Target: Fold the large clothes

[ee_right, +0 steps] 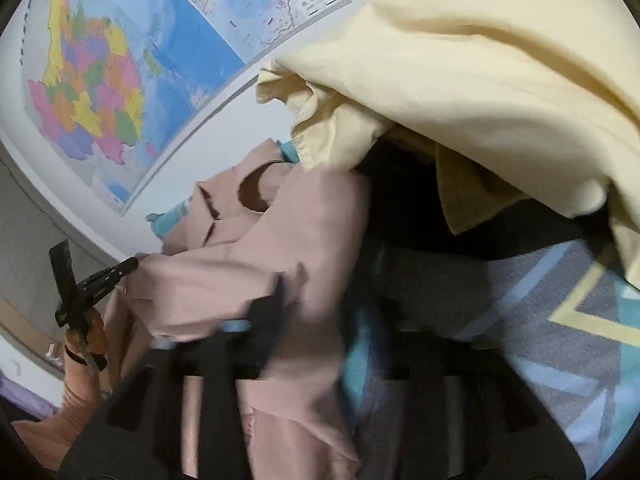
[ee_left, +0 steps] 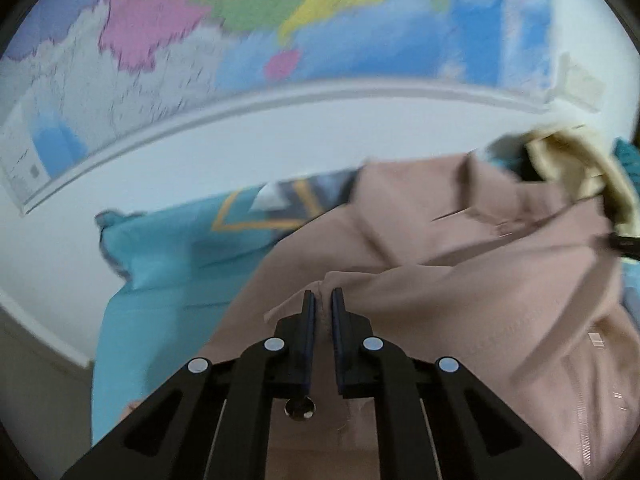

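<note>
A large dusty-pink garment hangs stretched in the air between my two grippers. My left gripper is shut on an edge of the pink cloth, which is pinched between its black fingers. In the right wrist view the pink garment drapes over my right gripper. Its fingers are blurred and mostly covered, and the cloth seems pinched between them. My left gripper also shows at the left of that view, gripping the garment's far edge.
A cream-yellow cloth is heaped at the upper right over something dark. A teal, grey and yellow patterned blanket lies below and also shows in the left wrist view. Coloured maps hang on the white wall.
</note>
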